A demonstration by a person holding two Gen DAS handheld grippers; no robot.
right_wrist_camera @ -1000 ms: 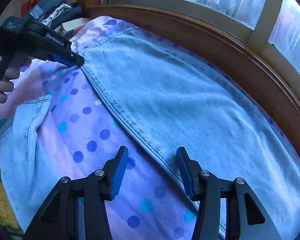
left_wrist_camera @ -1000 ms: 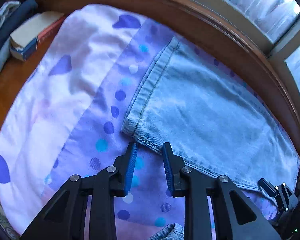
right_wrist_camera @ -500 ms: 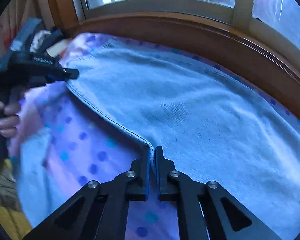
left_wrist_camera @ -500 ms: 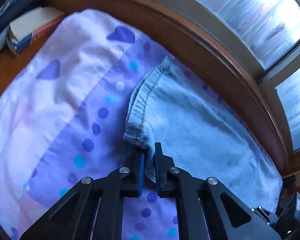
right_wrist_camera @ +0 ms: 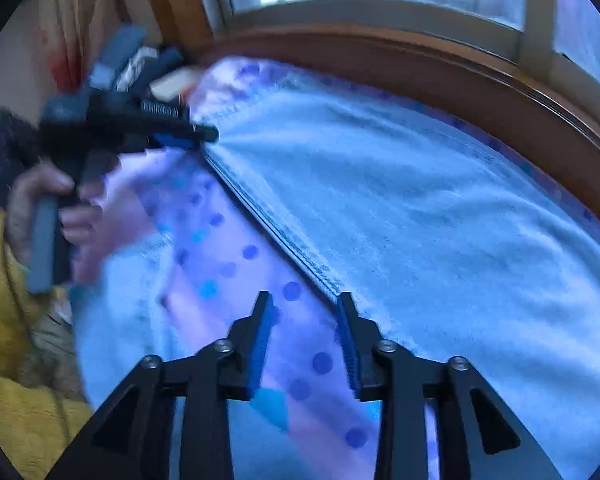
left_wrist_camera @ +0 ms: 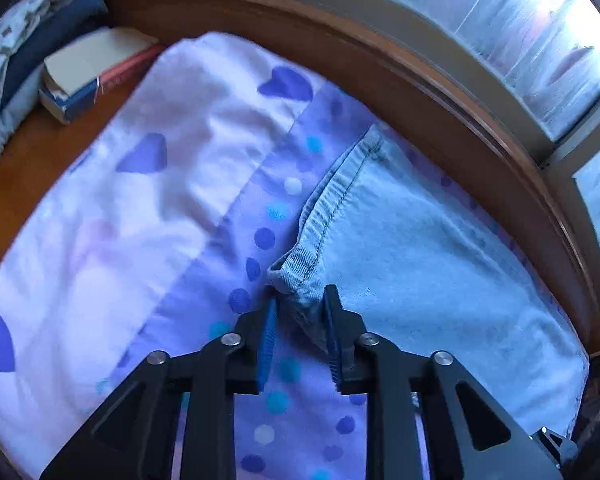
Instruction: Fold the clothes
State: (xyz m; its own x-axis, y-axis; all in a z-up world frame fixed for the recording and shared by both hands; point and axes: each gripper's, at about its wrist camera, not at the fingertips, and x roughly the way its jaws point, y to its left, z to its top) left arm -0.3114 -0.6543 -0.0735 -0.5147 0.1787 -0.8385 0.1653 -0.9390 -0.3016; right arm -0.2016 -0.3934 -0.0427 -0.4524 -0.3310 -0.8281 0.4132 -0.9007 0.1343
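Apparently releasing, both claws are opening: the left claw [left_wrist_camera: 298, 300] straddles the jeans [left_wrist_camera: 420, 264] hem corner, the right claw [right_wrist_camera: 304, 300] beside the side seam, leaving the jeans flat on the dotted sheet [left_wrist_camera: 204, 300].

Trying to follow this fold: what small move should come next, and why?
Probably close both tools on the jeans' edge again. The left tool is opening with the hem corner between its pads; the right tool is opening at the side seam, and the leg lies unfolded.
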